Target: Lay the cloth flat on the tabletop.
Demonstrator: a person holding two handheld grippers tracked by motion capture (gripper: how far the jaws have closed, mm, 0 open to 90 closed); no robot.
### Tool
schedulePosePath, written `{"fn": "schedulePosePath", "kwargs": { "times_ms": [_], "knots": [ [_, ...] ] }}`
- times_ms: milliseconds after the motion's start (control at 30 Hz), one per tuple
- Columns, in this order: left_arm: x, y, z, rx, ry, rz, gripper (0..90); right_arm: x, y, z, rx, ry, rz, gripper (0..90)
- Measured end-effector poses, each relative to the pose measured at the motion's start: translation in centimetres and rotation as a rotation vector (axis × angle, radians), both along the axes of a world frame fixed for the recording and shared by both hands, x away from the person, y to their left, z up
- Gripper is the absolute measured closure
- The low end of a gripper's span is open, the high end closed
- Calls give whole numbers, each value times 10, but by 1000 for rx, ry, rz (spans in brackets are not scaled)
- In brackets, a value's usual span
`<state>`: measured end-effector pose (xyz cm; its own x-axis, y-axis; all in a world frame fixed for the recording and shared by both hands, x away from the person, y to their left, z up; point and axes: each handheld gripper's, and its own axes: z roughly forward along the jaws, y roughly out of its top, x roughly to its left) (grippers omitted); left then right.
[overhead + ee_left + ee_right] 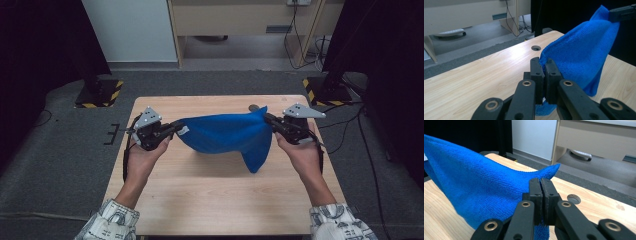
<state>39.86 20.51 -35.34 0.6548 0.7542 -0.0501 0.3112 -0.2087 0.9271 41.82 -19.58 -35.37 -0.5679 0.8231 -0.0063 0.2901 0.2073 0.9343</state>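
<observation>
Now both tongs, left (175, 129) and right (268, 120), are clamped tight on opposite corners of the cloth (225, 134); pulling them further apart could tug a corner free.

Bare table (215, 200) near person; blue cloth (225, 132) spans middle.

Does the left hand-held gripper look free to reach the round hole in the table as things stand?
Probably not: the left hand-held gripper is shut on the blue cloth, whose other corner the right hand-held gripper pinches, tethering it short of the hole.
</observation>
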Motion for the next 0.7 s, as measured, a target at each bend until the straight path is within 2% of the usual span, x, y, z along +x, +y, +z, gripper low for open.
{"fn": "schedulePosePath", "kwargs": {
  "times_ms": [200, 567, 700],
  "knots": [
    [-10, 1, 8, -10, -17, -12, 869, -9, -2, 8, 5, -15, 7, 880],
    [-34, 3, 27, -11, -50, -41, 866, -39, -6, 28, 17, -43, 29, 878],
    [-32, 0, 27, 0, -42, -42, 866, -44, -6, 29, 12, -40, 26, 877]
  ]
}}
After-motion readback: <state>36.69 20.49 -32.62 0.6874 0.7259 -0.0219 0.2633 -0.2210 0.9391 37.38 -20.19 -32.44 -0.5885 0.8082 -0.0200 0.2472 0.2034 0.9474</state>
